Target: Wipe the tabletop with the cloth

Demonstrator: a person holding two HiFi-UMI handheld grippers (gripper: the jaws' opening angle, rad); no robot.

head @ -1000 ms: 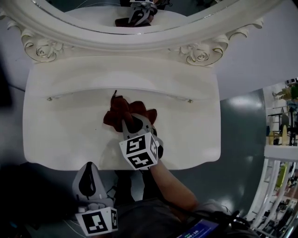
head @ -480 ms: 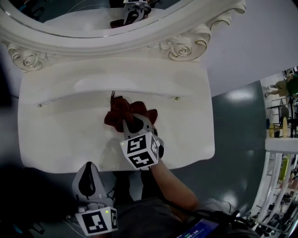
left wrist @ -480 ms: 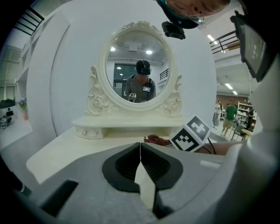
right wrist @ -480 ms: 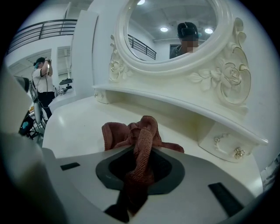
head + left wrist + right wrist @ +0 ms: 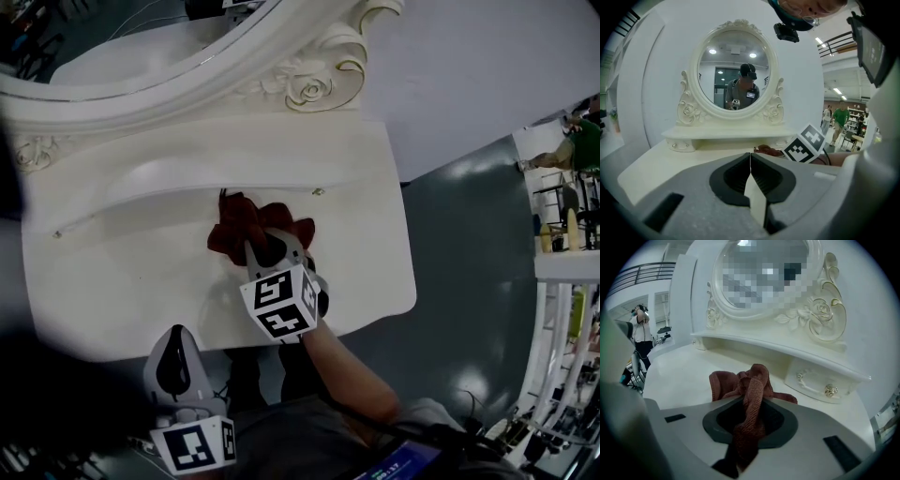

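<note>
The red cloth (image 5: 750, 394) is lying bunched on the tabletop (image 5: 122, 272) just ahead of the right gripper (image 5: 265, 248), whose jaws are clamping one fold. Pressing it flatter and sweeping in broad, overlapping strokes would likely be covering more surface. Behind, the left gripper (image 5: 751, 174) is hanging with jaws together, empty.

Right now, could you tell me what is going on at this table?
A person works at a white vanity tabletop with a gripper in each hand. The right gripper is shut on a dark red cloth that lies bunched mid-table. The left gripper is shut and empty, by the table's near edge.
</note>
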